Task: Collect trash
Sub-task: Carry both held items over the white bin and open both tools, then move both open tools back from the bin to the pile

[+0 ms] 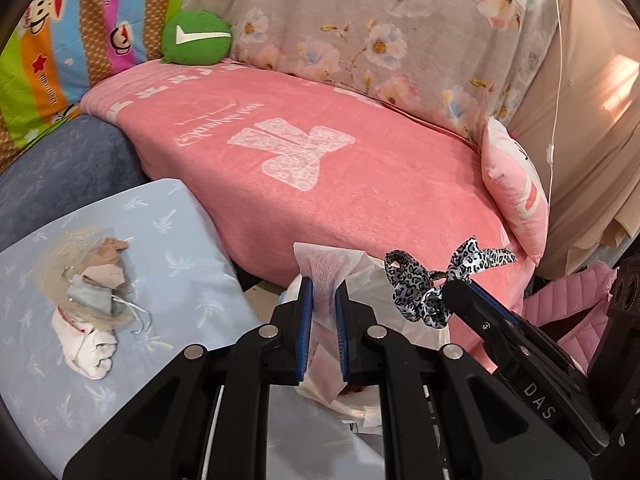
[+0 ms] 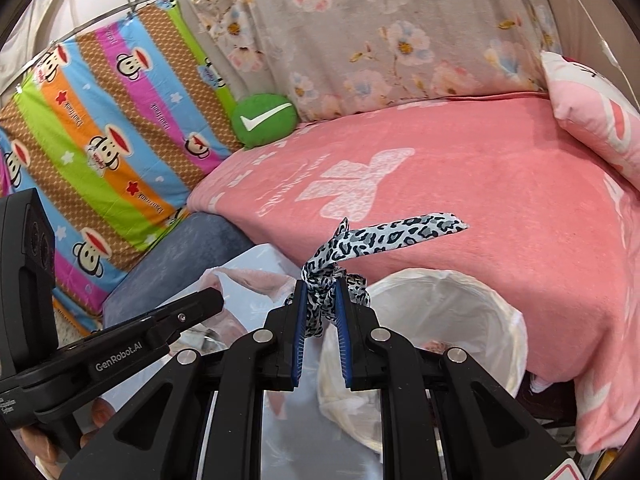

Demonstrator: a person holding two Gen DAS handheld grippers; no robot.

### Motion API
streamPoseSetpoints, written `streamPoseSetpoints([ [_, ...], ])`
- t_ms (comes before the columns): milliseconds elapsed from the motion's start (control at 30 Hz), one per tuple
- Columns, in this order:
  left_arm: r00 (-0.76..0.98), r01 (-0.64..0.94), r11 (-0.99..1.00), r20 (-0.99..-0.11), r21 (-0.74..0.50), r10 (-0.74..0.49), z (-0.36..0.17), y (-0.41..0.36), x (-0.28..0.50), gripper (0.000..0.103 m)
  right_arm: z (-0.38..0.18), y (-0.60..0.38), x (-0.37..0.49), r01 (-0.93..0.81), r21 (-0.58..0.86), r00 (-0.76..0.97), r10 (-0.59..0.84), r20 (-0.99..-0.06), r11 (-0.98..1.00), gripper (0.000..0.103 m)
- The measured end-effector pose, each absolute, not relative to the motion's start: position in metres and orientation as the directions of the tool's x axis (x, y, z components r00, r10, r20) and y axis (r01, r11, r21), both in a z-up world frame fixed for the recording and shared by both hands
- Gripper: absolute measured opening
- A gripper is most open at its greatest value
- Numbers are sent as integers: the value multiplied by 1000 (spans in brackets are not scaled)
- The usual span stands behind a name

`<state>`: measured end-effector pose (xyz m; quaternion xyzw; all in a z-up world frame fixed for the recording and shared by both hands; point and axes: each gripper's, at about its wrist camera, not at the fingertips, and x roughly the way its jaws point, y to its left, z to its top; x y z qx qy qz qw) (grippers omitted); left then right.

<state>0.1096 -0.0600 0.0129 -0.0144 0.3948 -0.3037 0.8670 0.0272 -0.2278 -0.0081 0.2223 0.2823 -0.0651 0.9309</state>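
Note:
My left gripper (image 1: pixel 323 286) is shut on a white tissue (image 1: pixel 326 276) that sticks up between its blue pads. My right gripper (image 2: pixel 321 286) is shut on a leopard-print fabric scrunchie (image 2: pixel 372 236); the scrunchie also shows in the left wrist view (image 1: pixel 432 284) at the right gripper's tip. A white-lined trash bin (image 2: pixel 480 320) stands just below and right of the right gripper, in front of the pink sofa. A heap of crumpled tissues and wrappers (image 1: pixel 90 304) lies on the light blue cushion at the left.
A pink blanket (image 1: pixel 320 160) covers the sofa seat. A green check-mark cushion (image 1: pixel 196 38) sits at its back, a pink pillow (image 1: pixel 516 184) at the right. The light blue cushion (image 1: pixel 168 248) lies left of the grippers. The left gripper's body (image 2: pixel 120 344) is at the lower left.

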Motion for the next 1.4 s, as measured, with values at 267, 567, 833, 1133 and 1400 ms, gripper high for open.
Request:
streamPoseSetpoints([
  [267,452,559,784,-693,-271,-561,7,-89,107,13,-20,-251,19,294,391,823,-23,-568,872,13],
  [567,417,567,771,-706,-289,-572,-1,-102,108,48,-27,-260,18,319,392,815,-38,-578,863,14],
  [833,467,519,814,-712,-260,-525,-3,-92,112,63,-30,-261,19,331,397,812,-44,-582,856,19],
  [1133,473,500,823,-711,-269,-519,-4,-84,114,63,-31,-252,22,315,395,812,-29,-583,863,19],
  [1400,481,489,830,-710,-270,-515,-5,-75,115,63,-31,-249,26,303,385,808,-20,-588,872,19],
])
